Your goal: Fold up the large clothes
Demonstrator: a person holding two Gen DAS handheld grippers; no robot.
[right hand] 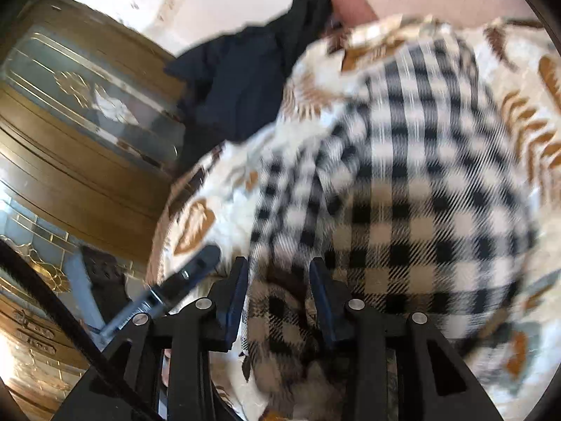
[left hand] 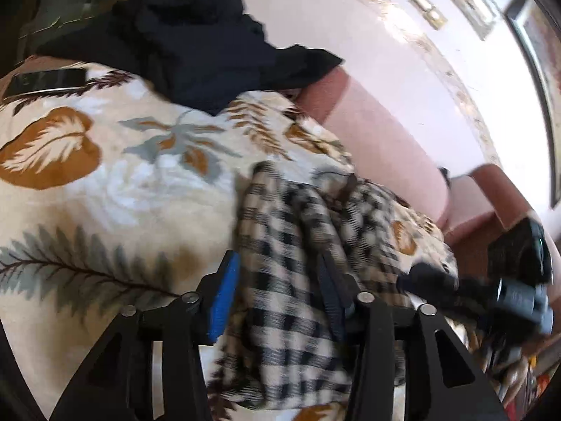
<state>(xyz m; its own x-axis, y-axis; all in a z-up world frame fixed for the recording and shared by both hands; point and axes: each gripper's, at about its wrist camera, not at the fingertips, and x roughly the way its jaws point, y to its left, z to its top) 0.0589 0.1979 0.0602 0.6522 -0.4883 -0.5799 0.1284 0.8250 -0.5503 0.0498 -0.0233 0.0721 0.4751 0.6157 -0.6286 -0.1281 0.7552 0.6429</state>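
The checked garment lies bunched on the leaf-patterned blanket, apparently set down for folding, with a dark garment heaped beyond it. The left gripper stands partly open, cloth lying between its jaws, pads not seen pressing. The right gripper likewise stands partly open over the checked cloth, nothing firmly gripped. Both sit directly over the garment's near edge, judged a release or regrip.

shirt: i see a black-and-cream checked flannel shirt
blanket: a cream fleece blanket with rust and grey leaf print
heap: a dark navy cloth heap
sofa: dusty pink upholstered sofa
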